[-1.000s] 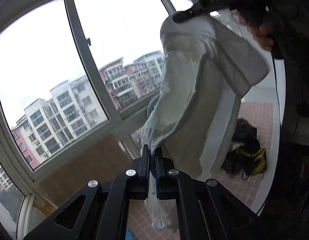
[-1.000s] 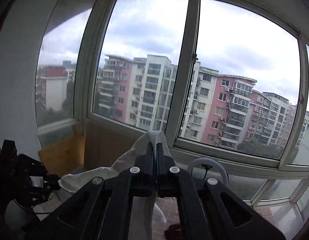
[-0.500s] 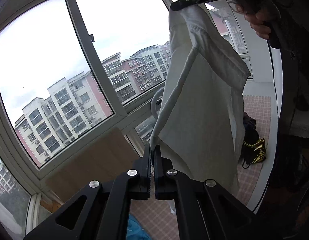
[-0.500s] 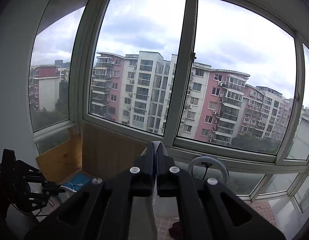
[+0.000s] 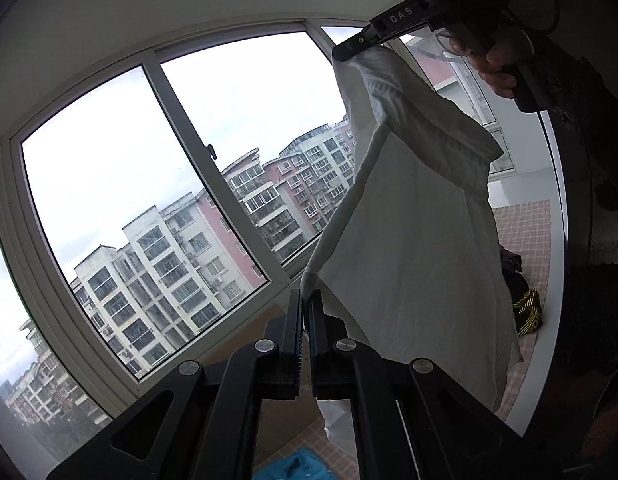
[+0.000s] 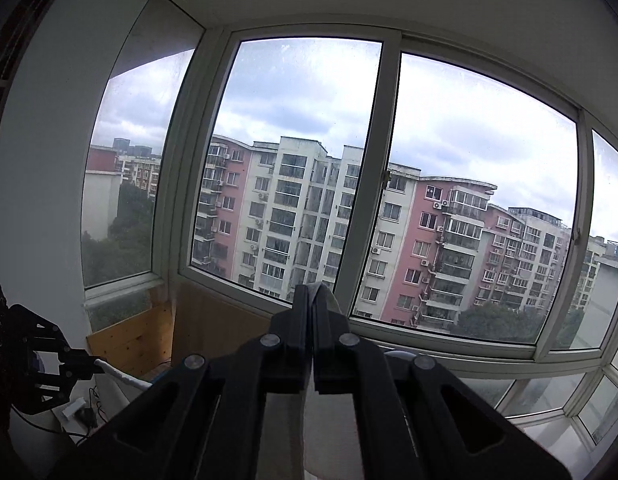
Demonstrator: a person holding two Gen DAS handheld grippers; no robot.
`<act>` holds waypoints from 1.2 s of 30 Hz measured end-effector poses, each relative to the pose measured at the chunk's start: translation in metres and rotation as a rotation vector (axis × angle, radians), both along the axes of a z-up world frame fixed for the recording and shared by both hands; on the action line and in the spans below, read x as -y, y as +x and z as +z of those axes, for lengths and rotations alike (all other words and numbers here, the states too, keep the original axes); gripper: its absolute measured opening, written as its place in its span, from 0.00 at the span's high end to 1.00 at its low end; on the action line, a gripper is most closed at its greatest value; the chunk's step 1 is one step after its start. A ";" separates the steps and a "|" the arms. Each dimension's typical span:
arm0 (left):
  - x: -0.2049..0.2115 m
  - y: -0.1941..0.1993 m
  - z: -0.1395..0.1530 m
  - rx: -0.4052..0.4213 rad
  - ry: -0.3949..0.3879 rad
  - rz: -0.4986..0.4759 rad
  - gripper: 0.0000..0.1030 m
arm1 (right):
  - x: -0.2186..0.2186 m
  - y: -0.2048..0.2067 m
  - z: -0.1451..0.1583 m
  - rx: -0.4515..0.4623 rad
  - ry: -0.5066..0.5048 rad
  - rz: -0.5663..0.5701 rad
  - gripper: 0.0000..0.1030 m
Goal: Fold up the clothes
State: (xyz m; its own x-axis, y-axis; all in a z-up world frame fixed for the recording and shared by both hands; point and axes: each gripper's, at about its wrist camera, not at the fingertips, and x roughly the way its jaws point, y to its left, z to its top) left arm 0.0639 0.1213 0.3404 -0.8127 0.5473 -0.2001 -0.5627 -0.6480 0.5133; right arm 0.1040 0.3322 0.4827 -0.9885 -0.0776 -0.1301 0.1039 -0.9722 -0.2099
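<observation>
Above, from the left wrist view, we see the left gripper [image 5: 306,300] clenched on a lower corner of a white garment [image 5: 413,248]. At 1 o'clock the right gripper [image 5: 343,51] pinches the garment's top edge, so the cloth hangs stretched between the two tools in front of the window [image 5: 157,184]. At 6 o'clock, on the floor, lies a blue cloth [image 5: 293,466]; at 4 o'clock sits a dark bag [image 5: 523,300]. From the right wrist view, we see the right gripper [image 6: 311,296] closed with white fabric showing between its fingers [image 6: 299,312], and the left gripper [image 6: 89,364] at 8 o'clock gripping a white hem.
</observation>
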 end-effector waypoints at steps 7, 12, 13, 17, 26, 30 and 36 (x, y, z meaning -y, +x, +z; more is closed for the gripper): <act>-0.007 -0.015 -0.053 0.145 0.010 -0.058 0.97 | 0.002 -0.016 -0.031 0.088 -0.010 0.043 0.98; -0.032 -0.035 -0.114 0.326 0.039 -0.173 0.95 | -0.013 -0.034 -0.072 0.180 -0.040 0.051 0.98; -0.038 -0.038 -0.126 0.362 0.045 -0.199 0.95 | -0.017 -0.037 -0.081 0.201 -0.049 0.053 0.98; -0.066 -0.039 -0.171 0.502 0.053 -0.319 0.79 | -0.031 -0.037 -0.113 0.262 -0.050 0.058 0.98; -0.053 -0.055 -0.210 0.517 0.060 -0.313 0.54 | -0.072 -0.017 -0.136 0.313 -0.094 0.015 0.98; -0.058 -0.091 -0.214 0.554 0.088 -0.333 0.53 | -0.074 -0.022 -0.137 0.318 -0.085 0.000 0.98; -0.090 -0.133 -0.250 0.715 0.061 -0.449 0.51 | -0.071 -0.024 -0.137 0.325 -0.064 0.003 0.98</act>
